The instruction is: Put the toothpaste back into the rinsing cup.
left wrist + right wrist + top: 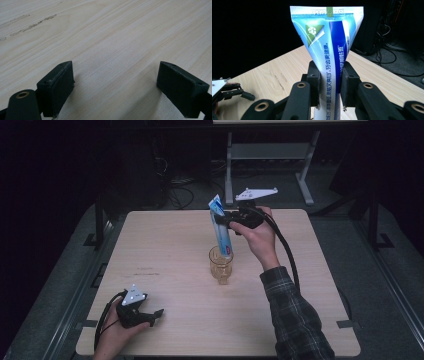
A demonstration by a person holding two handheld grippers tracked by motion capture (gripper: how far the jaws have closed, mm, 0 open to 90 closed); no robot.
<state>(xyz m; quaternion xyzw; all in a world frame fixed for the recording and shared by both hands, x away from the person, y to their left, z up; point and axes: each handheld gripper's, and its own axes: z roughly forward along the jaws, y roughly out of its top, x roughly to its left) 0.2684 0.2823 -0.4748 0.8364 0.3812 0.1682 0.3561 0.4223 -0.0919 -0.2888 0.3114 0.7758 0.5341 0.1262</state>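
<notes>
Toothpaste tube held nearly upright over a glass cup.

The right tool (227,218) is clamped on the toothpaste tube (220,231) across its upper part, both pads pressing its blue-and-white sides in the right gripper view (329,62). The tube's long axis runs almost vertical, leaning slightly: its flat crimped end points up and away, its cap end points down into the mouth of the amber glass cup (220,266), which stands near the middle of the wooden desk (165,250). The left tool (150,316) rests low at the desk's near left corner, jaws spread with nothing between them (115,82).
</notes>
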